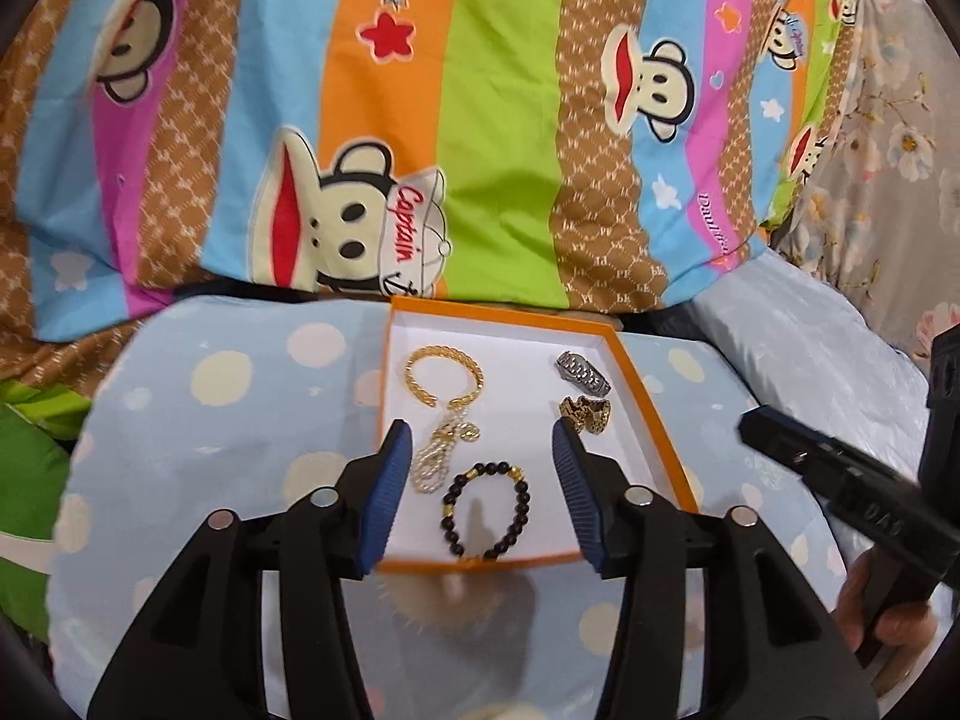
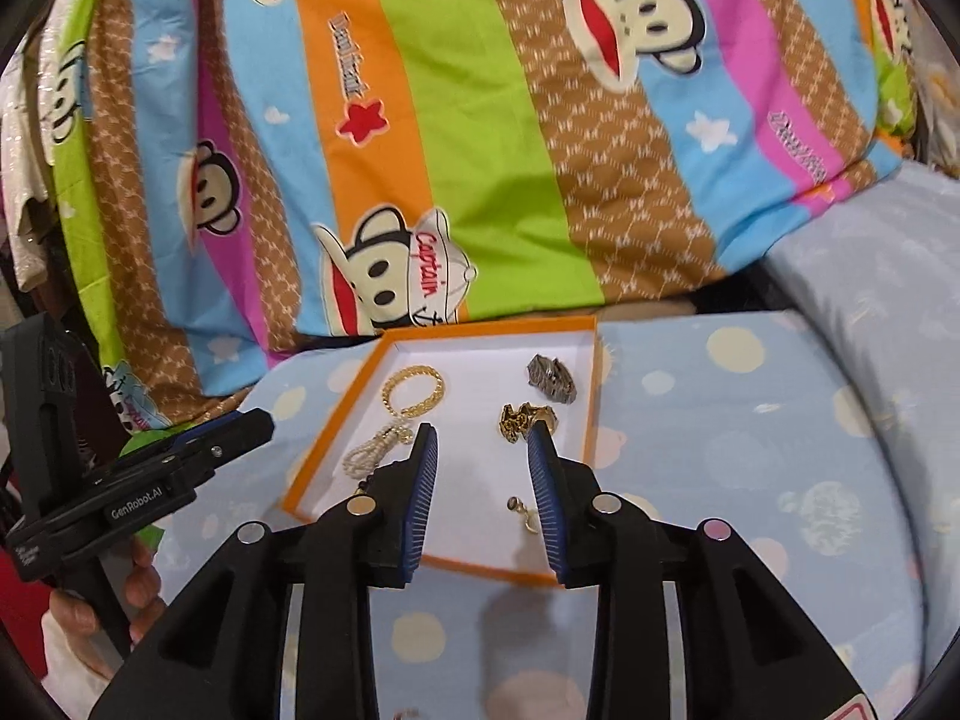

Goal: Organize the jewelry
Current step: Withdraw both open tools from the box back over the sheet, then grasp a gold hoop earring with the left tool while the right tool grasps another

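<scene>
Both the left tongs (image 1: 483,438) and the right tongs (image 2: 480,441) hang spread and empty over an orange box (image 1: 651,396) on the polka-dot cushion (image 1: 228,420). Inside lie a gold bracelet (image 1: 445,381) by the far left corner, a bead bracelet (image 1: 487,510) at the near edge, and a silver ring (image 1: 582,373) by the far right corner. The blanket (image 1: 498,120) behind reads "Captain"; the left tongs' side is marked "GenRobot.AI".

A striped multicoloured cartoon-monkey quilt (image 1: 420,120) (image 2: 480,120) fills the background, bunched against a pale blue cushion with cream polka dots (image 1: 210,420) (image 2: 750,450). A grey floral fabric (image 1: 888,138) lies at the far right, beside a plain pale blue pillow (image 1: 810,348) (image 2: 870,276).
</scene>
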Available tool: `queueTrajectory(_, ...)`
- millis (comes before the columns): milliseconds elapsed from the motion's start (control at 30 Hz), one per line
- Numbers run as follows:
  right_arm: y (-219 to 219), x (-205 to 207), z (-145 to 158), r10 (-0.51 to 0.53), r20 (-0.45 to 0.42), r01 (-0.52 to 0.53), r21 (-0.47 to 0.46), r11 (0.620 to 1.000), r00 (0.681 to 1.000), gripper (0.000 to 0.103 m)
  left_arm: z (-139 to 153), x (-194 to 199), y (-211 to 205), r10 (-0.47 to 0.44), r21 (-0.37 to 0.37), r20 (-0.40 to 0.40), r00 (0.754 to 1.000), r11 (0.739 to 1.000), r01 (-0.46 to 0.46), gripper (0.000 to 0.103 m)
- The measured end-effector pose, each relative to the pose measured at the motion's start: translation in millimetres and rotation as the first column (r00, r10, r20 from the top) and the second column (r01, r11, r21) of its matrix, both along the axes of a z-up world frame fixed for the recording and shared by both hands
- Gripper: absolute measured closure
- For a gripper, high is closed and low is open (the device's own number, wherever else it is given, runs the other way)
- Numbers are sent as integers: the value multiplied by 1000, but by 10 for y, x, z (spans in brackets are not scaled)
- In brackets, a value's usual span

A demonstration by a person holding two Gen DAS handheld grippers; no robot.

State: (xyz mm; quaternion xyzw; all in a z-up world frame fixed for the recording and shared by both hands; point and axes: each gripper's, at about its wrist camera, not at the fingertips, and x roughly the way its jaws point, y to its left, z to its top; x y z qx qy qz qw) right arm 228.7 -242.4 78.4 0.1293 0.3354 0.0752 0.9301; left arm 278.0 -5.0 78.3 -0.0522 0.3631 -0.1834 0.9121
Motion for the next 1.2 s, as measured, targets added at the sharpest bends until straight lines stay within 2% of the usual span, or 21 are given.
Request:
queueTrajectory(100, -15, -348, 154, -3, 35, 3, -11, 1000, 999, 69, 118, -284, 175, 3, 13, 23, 1000, 1000, -4, 52)
queueTrajectory(233, 6, -787, 206, -12, 59, 15, -43, 999, 998, 66, 129, -582, 346, 20, 32, 28, 999, 999, -21, 52)
queueTrajectory(367, 74, -1176, 106, -27, 61, 33, -96, 995, 998, 65, 38, -893, 427, 32, 77, 24, 999, 996, -34, 51)
queueTrajectory(467, 136, -1354, -89, -20, 28, 23, -99, 995, 999, 65, -117, -1114, 423, 31, 107, 4, 1000, 994, -31, 47)
queueTrajectory(767, 408, -1453, -743, 33, -120, -44, -89, 995, 992, 64, -651, -1478, 103, -36, 128, -92, 995, 991, 48, 45)
queueTrajectory(900, 524, -1424, -843, 48, -143, -66, -125, 990, 989, 64, -794, -1534, -36, -66, 146, -115, 991, 986, 83, 45)
queueTrajectory(1033, 536, -1365, -942, 48, -183, -71, -121, 990, 982, 64, -868, -1537, -112, -82, 157, -124, 989, 982, 101, 45)
queueTrajectory(1200, 509, -1323, -952, 42, -187, -62, -99, 993, 981, 64, -935, -1505, -205, -83, 179, -132, 988, 978, 106, 45)
